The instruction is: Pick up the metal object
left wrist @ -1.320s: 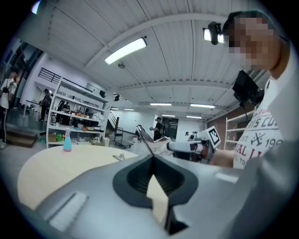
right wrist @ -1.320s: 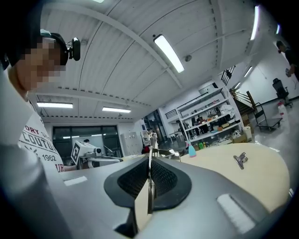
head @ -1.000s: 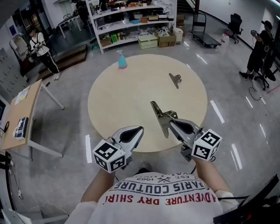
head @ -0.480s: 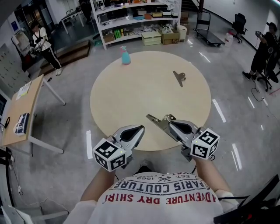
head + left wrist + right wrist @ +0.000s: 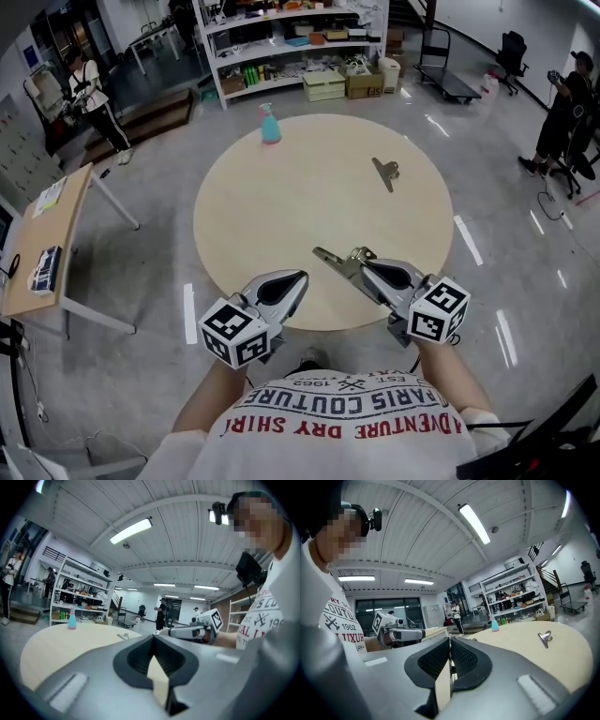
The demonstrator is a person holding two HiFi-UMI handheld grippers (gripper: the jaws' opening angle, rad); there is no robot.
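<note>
My right gripper [image 5: 364,268] is shut on a large metal clip [image 5: 336,262], held in the air over the near edge of the round beige table [image 5: 272,211]. The clip sticks out to the left of the jaws. In the right gripper view a thin metal edge [image 5: 450,665] shows between the closed pads. A second, smaller metal clip [image 5: 384,172] [image 5: 544,638] lies on the table's far right. My left gripper [image 5: 293,282] [image 5: 153,637] hovers at the table's near edge, shut, with nothing in it.
A blue spray bottle [image 5: 270,124] [image 5: 494,623] stands at the table's far edge. Shelving [image 5: 291,42] with boxes lies beyond it. A wooden desk [image 5: 42,246] is at the left. People stand at the far left [image 5: 89,94] and far right [image 5: 561,103].
The held clip has swung from pointing away across the table to pointing left, and the right gripper has turned with it. The left gripper has barely moved.
</note>
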